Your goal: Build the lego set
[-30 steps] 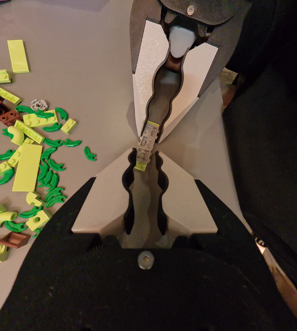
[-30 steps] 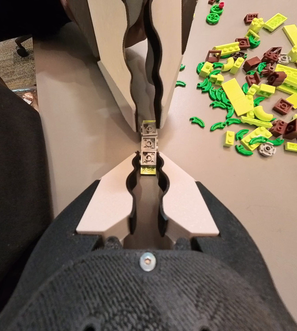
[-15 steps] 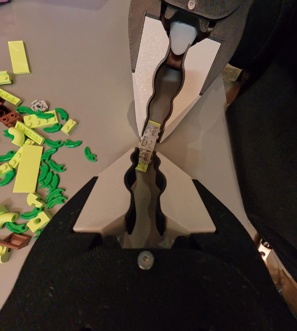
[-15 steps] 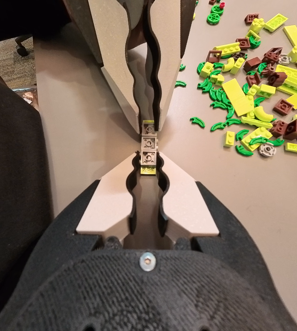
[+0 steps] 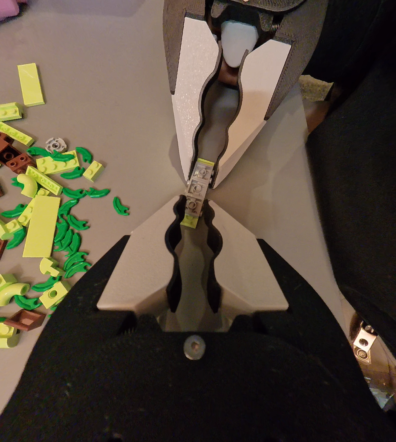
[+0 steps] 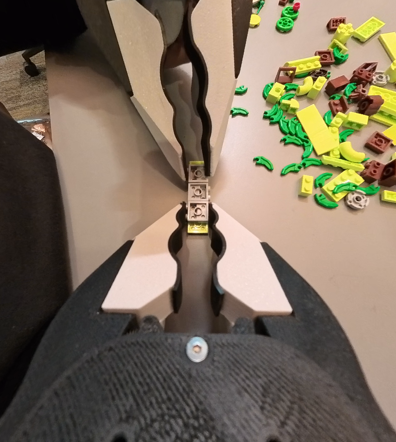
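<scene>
No brand, label or readable writing shows on anything in either view.

A short strip (image 5: 196,191) of three grey studded bracket pieces on a lime-green plate is held off the desk (image 5: 120,83) between both grippers, which meet tip to tip. The left gripper (image 5: 193,210) has its fingers closed on one end of the strip; the right gripper (image 6: 198,212) is closed on the other end. In the left wrist view the strip runs slightly askew; in the right wrist view it lies straight.

Each gripper has pale, matte, wedge-shaped fingers (image 6: 149,270) with black wavy inner edges, set in a black body with a grainy, layered surface and a silver screw (image 6: 196,351).

The desk is smooth and grey-beige. On it, well apart from the strip, lies a loose pile of glossy plastic pieces (image 6: 335,119): lime-green flat tiles, studded plates and curved elbows, brown blocks, small bright-green claw-shaped leaves (image 5: 120,205) and a grey round studded piece (image 6: 357,199).

Dark cloth (image 5: 371,191) fills the desk's near side.
</scene>
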A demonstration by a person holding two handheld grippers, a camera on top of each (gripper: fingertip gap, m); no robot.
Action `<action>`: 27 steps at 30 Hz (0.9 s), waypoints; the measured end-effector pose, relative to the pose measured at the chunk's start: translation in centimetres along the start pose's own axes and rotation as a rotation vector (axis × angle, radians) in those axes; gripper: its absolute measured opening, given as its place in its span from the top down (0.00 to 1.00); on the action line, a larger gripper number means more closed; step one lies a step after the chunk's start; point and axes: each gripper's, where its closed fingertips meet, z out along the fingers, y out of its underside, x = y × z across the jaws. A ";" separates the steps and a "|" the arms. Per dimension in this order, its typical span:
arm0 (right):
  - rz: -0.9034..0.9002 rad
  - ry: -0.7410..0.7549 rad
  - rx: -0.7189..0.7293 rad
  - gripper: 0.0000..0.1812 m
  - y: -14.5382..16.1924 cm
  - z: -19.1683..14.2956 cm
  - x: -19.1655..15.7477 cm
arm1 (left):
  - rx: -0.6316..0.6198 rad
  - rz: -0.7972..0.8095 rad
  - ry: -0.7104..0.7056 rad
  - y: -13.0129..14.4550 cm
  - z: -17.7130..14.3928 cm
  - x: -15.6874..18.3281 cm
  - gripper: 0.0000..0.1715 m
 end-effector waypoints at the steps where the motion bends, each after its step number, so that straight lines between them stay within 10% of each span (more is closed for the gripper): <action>1: 0.000 0.000 0.000 0.91 0.0 0.0 0.0 | 0.003 -0.008 0.006 0.0 0.0 0.0 0.92; 27: -0.034 -0.008 -0.001 0.91 0.0 0.0 -0.4 | 0.003 -0.053 0.066 0.0 -0.1 0.9 0.88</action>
